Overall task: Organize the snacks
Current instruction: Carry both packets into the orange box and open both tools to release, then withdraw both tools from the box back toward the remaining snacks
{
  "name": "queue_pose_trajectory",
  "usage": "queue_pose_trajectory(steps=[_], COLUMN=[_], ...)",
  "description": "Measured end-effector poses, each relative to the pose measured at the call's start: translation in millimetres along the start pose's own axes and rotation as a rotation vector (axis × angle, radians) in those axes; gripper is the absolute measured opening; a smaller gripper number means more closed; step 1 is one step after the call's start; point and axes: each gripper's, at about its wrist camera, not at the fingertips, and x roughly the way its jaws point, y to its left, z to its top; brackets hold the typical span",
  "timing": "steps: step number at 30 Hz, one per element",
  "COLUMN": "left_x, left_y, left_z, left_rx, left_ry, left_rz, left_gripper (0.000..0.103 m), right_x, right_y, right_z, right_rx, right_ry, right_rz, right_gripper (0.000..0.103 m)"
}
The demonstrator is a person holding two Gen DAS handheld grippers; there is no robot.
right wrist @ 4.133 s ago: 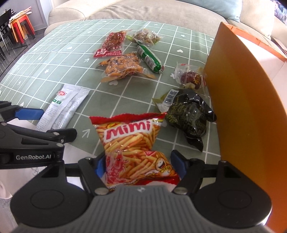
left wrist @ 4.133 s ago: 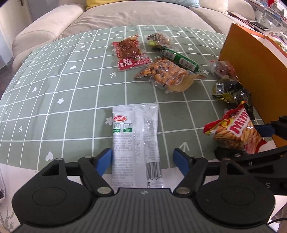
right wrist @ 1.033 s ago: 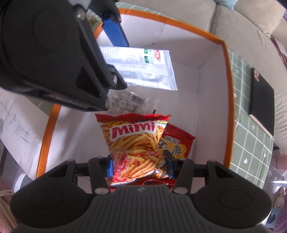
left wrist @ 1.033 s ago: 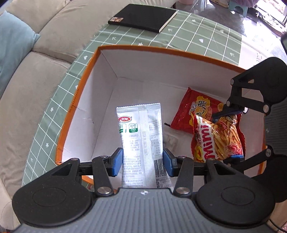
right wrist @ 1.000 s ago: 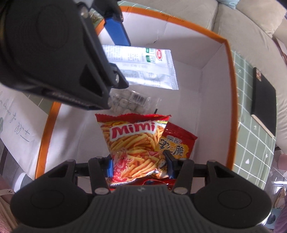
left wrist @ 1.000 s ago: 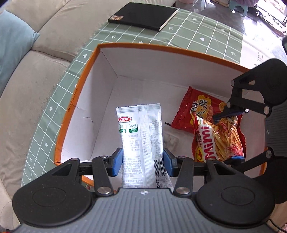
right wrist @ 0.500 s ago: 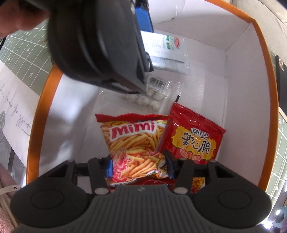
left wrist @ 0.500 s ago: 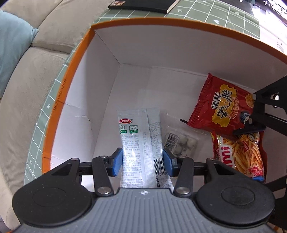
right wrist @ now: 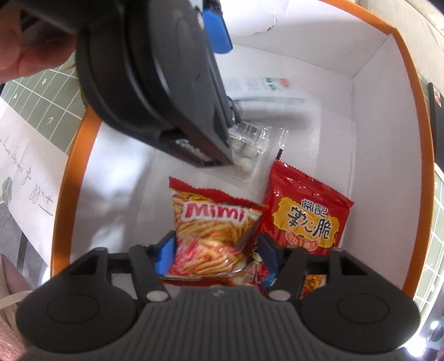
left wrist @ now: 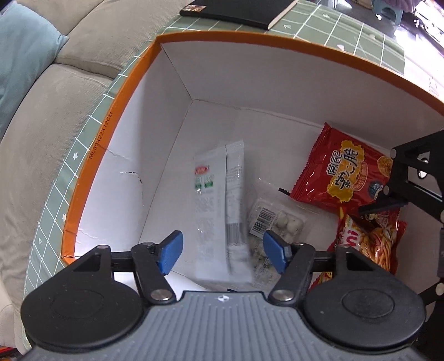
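Both grippers are over the orange-rimmed white box (left wrist: 116, 116). My left gripper (left wrist: 223, 251) is open; the white snack packet (left wrist: 220, 205) is free of its pads, blurred, inside the box. It also shows in the right wrist view (right wrist: 266, 83). My right gripper (right wrist: 217, 257) has opened; the Mimi chips bag (right wrist: 213, 230) sits between its blue pads without being squeezed, low in the box. The bag also shows in the left wrist view (left wrist: 369, 244).
In the box lie a red chips bag (right wrist: 305, 219), also in the left wrist view (left wrist: 344, 172), and a clear packet of white balls (left wrist: 274, 219). A black book (left wrist: 238, 11) lies on the green tablecloth beyond the box. A sofa is on the left.
Both grippers moved down into the box. The left jaws opened and let go of the white packet. The right jaws widened and the Mimi bag has sagged between them.
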Motion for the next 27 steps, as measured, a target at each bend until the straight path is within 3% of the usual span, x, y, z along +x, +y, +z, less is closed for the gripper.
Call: queue_pose_trajectory(steps=[9, 16, 27], left_x=[-39, -70, -125], left_y=[9, 9, 34], left_z=[-6, -29, -80], left_rx=[-0.048, -0.092, -0.194], left_ry=[-0.063, -0.077, -0.196], left_rz=[0.015, -0.012, 0.065], left_gripper=[0.081, 0.081, 0.081], right_x=[-15, -39, -95], right_y=[6, 12, 40], right_z=[2, 4, 17], right_rx=[0.002, 0.007, 0.07], right_ry=[-0.025, -0.045, -0.207], right_rz=[-0.044, -0.098, -0.157], right_gripper=[0.08, 0.083, 0.084])
